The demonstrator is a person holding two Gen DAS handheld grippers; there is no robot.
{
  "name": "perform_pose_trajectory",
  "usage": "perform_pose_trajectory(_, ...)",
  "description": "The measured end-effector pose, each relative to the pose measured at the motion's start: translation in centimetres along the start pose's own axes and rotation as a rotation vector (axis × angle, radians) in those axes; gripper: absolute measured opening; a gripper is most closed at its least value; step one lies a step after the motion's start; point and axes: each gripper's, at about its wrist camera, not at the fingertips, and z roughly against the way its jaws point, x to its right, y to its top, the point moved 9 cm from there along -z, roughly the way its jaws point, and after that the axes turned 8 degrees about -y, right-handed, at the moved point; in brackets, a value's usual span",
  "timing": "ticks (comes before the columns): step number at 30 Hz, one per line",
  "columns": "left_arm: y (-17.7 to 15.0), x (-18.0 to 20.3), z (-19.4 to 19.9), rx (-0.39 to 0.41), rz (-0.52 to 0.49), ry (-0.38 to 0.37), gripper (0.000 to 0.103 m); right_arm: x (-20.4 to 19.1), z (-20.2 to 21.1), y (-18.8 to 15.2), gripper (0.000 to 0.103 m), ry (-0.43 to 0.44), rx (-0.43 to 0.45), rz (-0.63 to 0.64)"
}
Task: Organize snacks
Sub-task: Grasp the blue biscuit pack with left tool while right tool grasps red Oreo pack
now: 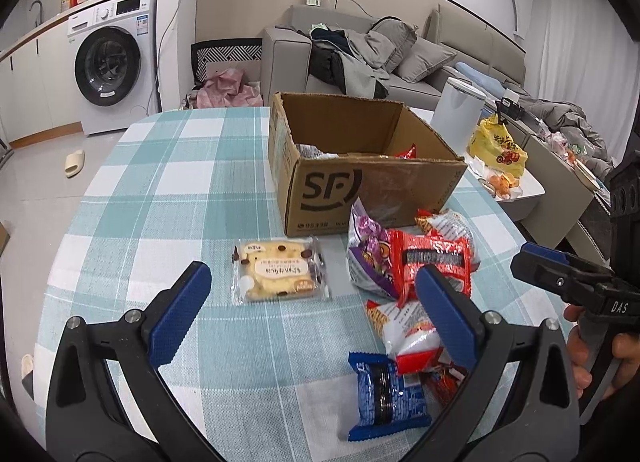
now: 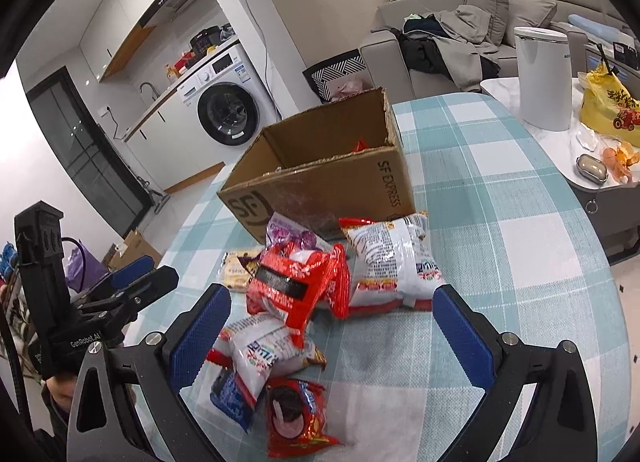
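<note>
While upright, cardboard box (image 1: pixel 360 166) opens upward

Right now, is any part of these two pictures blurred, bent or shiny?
Left wrist view: sharp in the middle; the fisheye bends the table edge and wall lines; black corners. Right wrist view: the red packet looks slightly smeared, the white packet shows glare, and the box leans from the lens distortion.

Both wrist cameras look down from close above at the cardboard box (image 1: pixel 360 166) and snack pile (image 2: pixel 320 302).
</note>
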Motion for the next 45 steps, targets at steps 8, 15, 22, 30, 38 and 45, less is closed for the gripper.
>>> perform_pose_trajectory(8, -2.3, 0.6, -0.7, -0.051, 0.008, -0.028, 0.102, 1.1, -0.4, -2.8, 0.103, -0.025, -0.056, 0.004)
perform_pose_trajectory(15, -4.2, 0.7, -1.4, -0.103, 0.008, -0.027, 0.102, 1.9, -0.9, -4.4, 0.103, -0.042, -0.097, 0.009)
perform_pose_trajectory(22, -6.2, 1.4, -2.0, -0.156, -0.026, -0.035, 0.102, 1.4, -1.6, -6.1, 0.103, -0.066, -0.136, 0.082)
perform_pose_trajectory(30, -8.7, 2.0, -3.1, -0.231, -0.056, -0.046, 0.102, -0.1, -2.3, -8.1, 0.103, -0.057, -0.180, 0.151)
perform_pose_trajectory(38, -10.2, 2.4, -4.2, -0.291, -0.074, -0.058, 0.102, -1.4, -3.3, -9.3, 0.103, -0.055, -0.214, 0.209)
perform_pose_trajectory(45, -10.2, 1.9, -4.5, -0.304, -0.058, -0.061, 0.101, -2.1, -3.8, -9.9, 0.103, -0.058, -0.223, 0.242)
